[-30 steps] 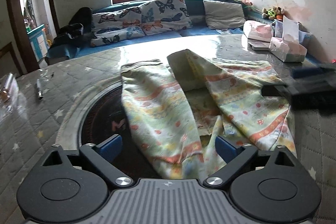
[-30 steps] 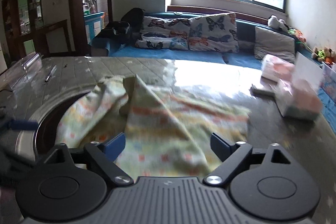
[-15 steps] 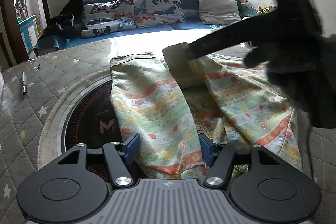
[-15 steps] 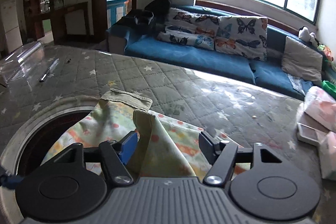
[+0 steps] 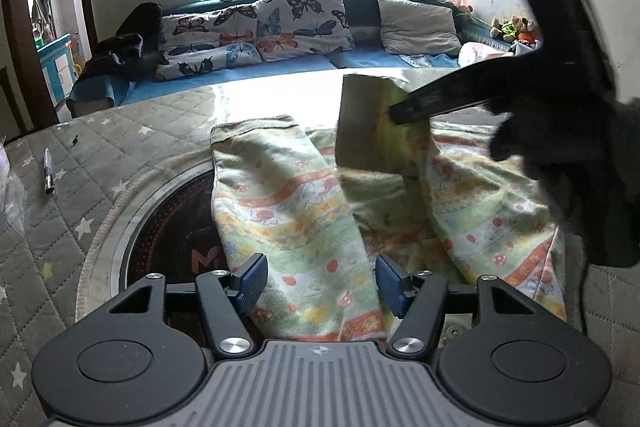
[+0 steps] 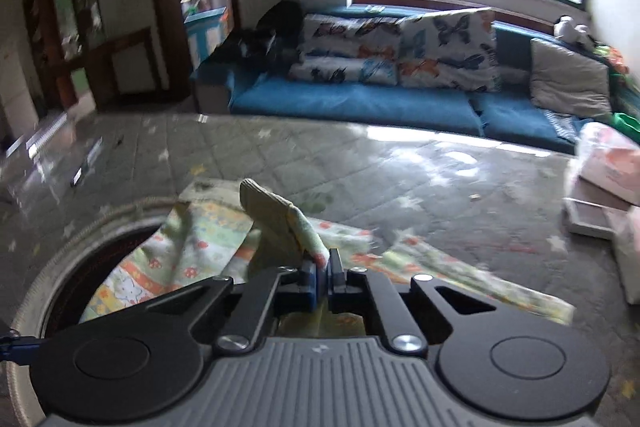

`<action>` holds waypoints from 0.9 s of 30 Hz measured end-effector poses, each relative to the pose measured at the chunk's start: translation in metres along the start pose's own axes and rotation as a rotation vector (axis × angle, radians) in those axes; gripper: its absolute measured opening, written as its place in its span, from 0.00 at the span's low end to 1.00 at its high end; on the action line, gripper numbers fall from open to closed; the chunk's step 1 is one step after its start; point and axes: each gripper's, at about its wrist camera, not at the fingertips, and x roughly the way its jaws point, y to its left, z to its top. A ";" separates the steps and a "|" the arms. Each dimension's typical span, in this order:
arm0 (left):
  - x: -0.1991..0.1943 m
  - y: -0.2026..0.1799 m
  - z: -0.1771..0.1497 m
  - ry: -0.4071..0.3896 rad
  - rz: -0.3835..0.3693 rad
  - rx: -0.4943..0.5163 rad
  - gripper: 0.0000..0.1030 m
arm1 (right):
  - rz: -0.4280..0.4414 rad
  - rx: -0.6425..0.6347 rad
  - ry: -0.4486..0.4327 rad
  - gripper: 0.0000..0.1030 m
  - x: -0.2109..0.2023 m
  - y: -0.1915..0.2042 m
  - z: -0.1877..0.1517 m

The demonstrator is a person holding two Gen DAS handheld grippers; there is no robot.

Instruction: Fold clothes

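Light patterned children's pants [image 5: 288, 211] lie spread on the quilted table, one leg running toward my left gripper. My left gripper [image 5: 318, 281] is open, its blue pads either side of that leg's hem. My right gripper [image 6: 322, 277] is shut on the waistband corner of the pants [image 6: 280, 223] and holds it lifted off the table. In the left wrist view the right gripper [image 5: 440, 99] comes in from the right, pinching the raised flap [image 5: 364, 123].
A round dark inset [image 5: 168, 227] in the table lies partly under the pants. A pen [image 5: 49, 173] lies at the left. Tissue packs and boxes [image 6: 604, 179] stand at the right. A blue sofa with butterfly pillows [image 5: 256, 31] is behind.
My right gripper moved in over the pants, closed on the waistband corner and raised it. My left gripper came nearer the leg hem and narrowed somewhat, still open.
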 end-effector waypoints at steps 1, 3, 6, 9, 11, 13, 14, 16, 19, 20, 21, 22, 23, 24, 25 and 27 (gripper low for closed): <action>0.000 -0.001 0.001 -0.003 0.000 0.004 0.61 | -0.010 0.017 -0.023 0.03 -0.012 -0.006 -0.001; 0.002 -0.003 0.004 -0.007 0.004 0.013 0.61 | -0.030 0.033 -0.056 0.03 -0.032 -0.017 -0.004; 0.011 -0.005 0.006 0.001 0.021 0.024 0.60 | -0.082 0.062 -0.112 0.03 -0.071 -0.041 -0.013; 0.018 -0.007 0.005 0.012 0.032 0.040 0.53 | -0.138 0.094 -0.150 0.03 -0.107 -0.065 -0.026; 0.022 -0.008 0.004 0.021 0.041 0.048 0.45 | -0.183 0.122 -0.173 0.03 -0.133 -0.084 -0.037; 0.024 -0.008 0.002 0.025 0.043 0.055 0.40 | -0.228 0.149 -0.183 0.03 -0.157 -0.099 -0.051; 0.024 -0.007 0.001 0.026 0.042 0.059 0.35 | -0.251 0.162 -0.188 0.03 -0.169 -0.106 -0.058; 0.022 -0.007 0.000 0.025 0.042 0.065 0.28 | -0.294 0.195 -0.187 0.03 -0.190 -0.122 -0.076; 0.020 -0.006 -0.002 0.024 0.043 0.066 0.16 | -0.356 0.247 -0.162 0.03 -0.214 -0.140 -0.108; 0.018 -0.005 -0.003 0.021 0.043 0.067 0.12 | -0.373 0.269 -0.145 0.03 -0.219 -0.146 -0.120; 0.017 -0.005 -0.004 0.017 0.046 0.070 0.11 | -0.388 0.293 -0.125 0.03 -0.221 -0.152 -0.132; 0.016 -0.005 -0.005 0.013 0.049 0.074 0.10 | -0.402 0.317 -0.104 0.04 -0.222 -0.157 -0.144; 0.014 -0.005 -0.005 0.009 0.052 0.077 0.09 | -0.415 0.342 -0.083 0.04 -0.224 -0.163 -0.157; 0.013 -0.004 -0.006 0.007 0.054 0.079 0.08 | -0.429 0.366 -0.062 0.05 -0.225 -0.168 -0.169; 0.011 -0.004 -0.007 0.005 0.058 0.081 0.07 | -0.447 0.383 -0.044 0.10 -0.224 -0.170 -0.179; 0.008 -0.002 -0.008 -0.002 0.069 0.085 0.06 | -0.479 0.409 -0.015 0.15 -0.223 -0.174 -0.196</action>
